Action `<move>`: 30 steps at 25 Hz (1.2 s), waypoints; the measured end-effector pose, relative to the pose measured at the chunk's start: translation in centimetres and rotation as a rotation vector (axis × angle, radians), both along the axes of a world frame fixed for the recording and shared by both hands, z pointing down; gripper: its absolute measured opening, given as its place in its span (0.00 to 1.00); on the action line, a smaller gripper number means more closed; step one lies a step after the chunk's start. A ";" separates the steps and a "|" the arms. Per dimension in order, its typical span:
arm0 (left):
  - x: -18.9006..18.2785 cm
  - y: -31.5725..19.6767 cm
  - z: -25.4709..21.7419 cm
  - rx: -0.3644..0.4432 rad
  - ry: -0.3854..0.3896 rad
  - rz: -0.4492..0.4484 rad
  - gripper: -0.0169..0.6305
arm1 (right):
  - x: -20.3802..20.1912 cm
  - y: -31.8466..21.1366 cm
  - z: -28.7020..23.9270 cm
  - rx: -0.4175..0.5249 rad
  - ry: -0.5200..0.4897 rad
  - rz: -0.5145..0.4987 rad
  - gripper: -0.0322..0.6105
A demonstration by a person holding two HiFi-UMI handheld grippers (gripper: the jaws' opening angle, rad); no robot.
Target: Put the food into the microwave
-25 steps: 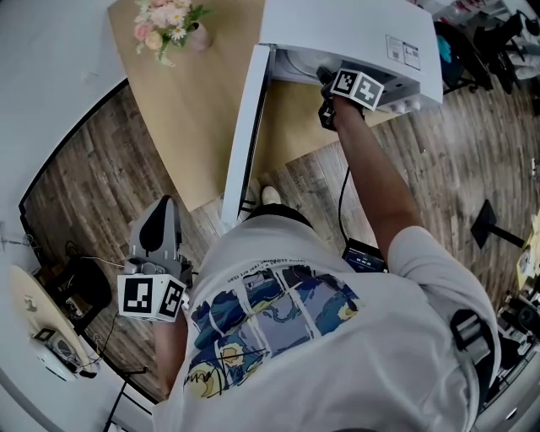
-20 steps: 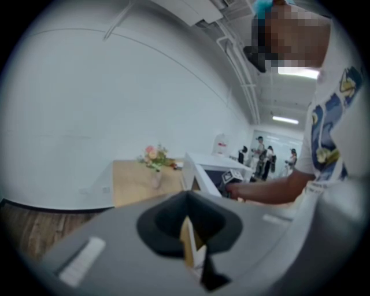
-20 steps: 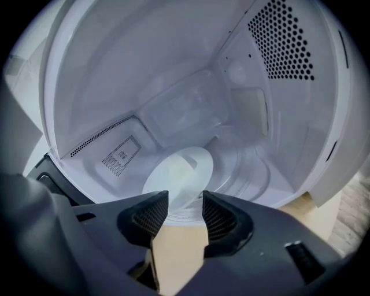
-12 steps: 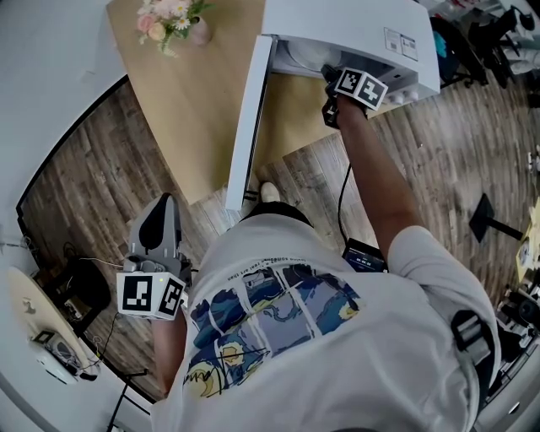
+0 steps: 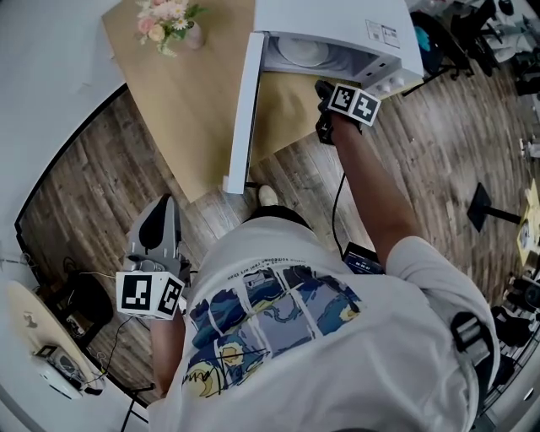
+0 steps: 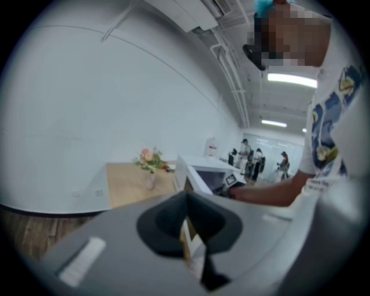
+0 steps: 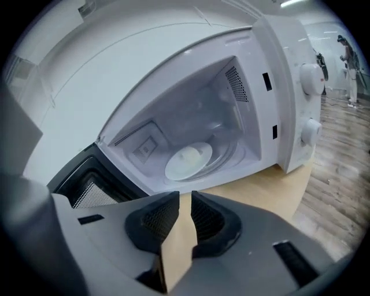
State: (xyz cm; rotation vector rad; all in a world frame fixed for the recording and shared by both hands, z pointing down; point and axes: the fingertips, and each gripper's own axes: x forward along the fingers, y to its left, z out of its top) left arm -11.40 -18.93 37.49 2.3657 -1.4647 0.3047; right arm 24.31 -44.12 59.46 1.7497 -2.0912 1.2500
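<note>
Since the earlier frame our right gripper (image 5: pixel 323 88) had backed out of the microwave (image 5: pixel 337 21), and it hung just outside the cavity's mouth, above the bare table (image 5: pixel 190 118) in front of the microwave. Its jaws were closing, with a narrow gap left between the pads and nothing in it, only the table edge showing through. Our left gripper (image 5: pixel 162 207) had hardly shifted.

The plate (image 7: pixel 188 161) lay inside the microwave, flat on the turntable in the middle of the cavity, well clear of the right gripper. It looked white and round; we could not tell what was on it. The door (image 5: pixel 240 110) stood swung fully out to the left of the microwave, its dark mesh window facing the right gripper view.

Our left gripper hung well away from the microwave, over the wooden floor (image 5: pixel 76 194) beyond the table's edge, pointing towards it. Its jaws were closed together with nothing between them. A vase of flowers (image 5: pixel 167 18) stood on the table to the left of the microwave, past the open door.
</note>
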 end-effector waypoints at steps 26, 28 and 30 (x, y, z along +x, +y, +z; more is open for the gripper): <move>-1.1 10.7 1.4 0.006 0.127 0.159 0.03 | -9.6 24.6 -6.2 0.102 0.080 -0.304 0.06; -1.2 11.6 1.6 0.005 0.131 0.173 0.03 | -10.6 26.4 -6.9 0.118 0.091 -0.329 0.06; -1.4 12.5 1.9 0.003 0.137 0.185 0.03 | -11.6 28.3 -7.7 0.137 0.107 -0.356 0.06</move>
